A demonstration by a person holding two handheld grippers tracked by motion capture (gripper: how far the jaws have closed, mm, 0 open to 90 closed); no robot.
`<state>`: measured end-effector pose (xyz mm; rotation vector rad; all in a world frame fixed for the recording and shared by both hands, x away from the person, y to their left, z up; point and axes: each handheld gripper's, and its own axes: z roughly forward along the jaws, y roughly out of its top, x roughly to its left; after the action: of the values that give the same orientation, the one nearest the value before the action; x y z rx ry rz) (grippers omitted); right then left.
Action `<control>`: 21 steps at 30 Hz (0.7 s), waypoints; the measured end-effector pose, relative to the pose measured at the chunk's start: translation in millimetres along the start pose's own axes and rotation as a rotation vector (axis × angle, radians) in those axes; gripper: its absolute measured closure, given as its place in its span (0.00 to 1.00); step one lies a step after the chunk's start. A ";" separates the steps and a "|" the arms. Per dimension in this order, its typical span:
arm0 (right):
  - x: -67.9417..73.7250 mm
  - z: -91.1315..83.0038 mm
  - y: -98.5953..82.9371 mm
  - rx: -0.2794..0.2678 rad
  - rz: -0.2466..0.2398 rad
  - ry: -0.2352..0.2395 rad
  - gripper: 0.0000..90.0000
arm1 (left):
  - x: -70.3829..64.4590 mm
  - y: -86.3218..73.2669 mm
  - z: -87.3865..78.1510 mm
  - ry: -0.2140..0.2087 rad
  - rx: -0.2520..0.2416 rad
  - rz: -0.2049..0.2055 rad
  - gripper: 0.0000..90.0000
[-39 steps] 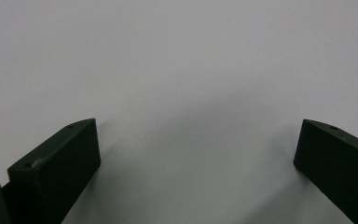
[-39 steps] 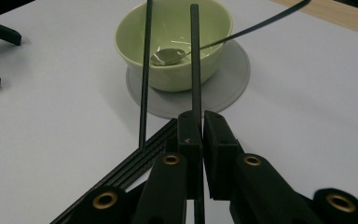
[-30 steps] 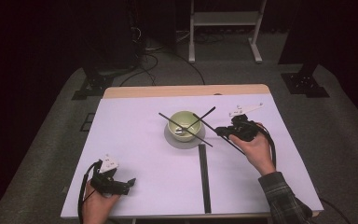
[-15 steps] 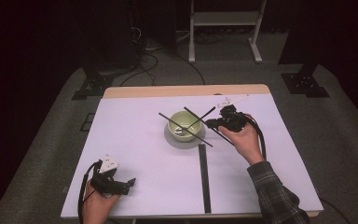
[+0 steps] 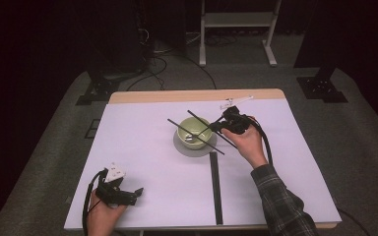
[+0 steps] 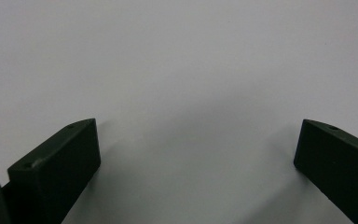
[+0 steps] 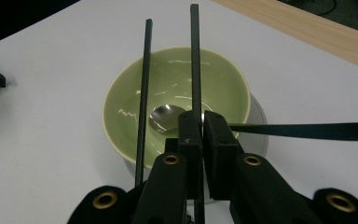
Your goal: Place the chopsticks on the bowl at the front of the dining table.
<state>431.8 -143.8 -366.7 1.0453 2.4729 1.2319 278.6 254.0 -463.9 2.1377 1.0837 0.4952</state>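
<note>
The right claw (image 5: 215, 126) has moved in from the right side of the worktop (image 5: 142, 147) to the rim of the green bowl (image 5: 193, 130) over the last second, and its jaws are now pressed together on one of the two black chopsticks (image 7: 195, 60) (the right gripper view shows the stick running straight up between the pads). The other chopstick (image 7: 144, 84) lies across the bowl just beside it, untouched, resting on the rim. A spoon (image 7: 165, 116) sits with its metal head in the bottom of the bowl and its dark handle sticking out over the rim to the side. The bowl stands on a grey saucer (image 5: 187, 148) near the middle of the worktop and has not shifted.

So the reach is over and the grasp looks made; the likely next step is lifting that chopstick off the bowl, and the risk is nudging its neighbour or the spoon handle on the way up.

The left claw (image 5: 137, 192) stays parked at the near left corner, jaws wide apart over bare white surface, holding nothing.
</note>
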 end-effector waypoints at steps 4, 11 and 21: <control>-0.9 6.7 3.9 0.002 0.003 0.001 0.95 | 0.0 0.0 0.0 0.000 0.000 0.000 0.00; 0.2 16.9 10.2 0.003 0.008 0.007 0.95 | 0.0 0.0 0.0 0.000 0.000 0.000 0.00; 0.2 36.0 14.5 0.016 0.022 0.017 0.95 | 0.0 0.0 0.0 0.000 0.000 0.000 0.00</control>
<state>455.3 -115.2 -378.6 1.0729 2.4947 1.2344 278.6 254.0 -464.0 2.1373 1.0835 0.4954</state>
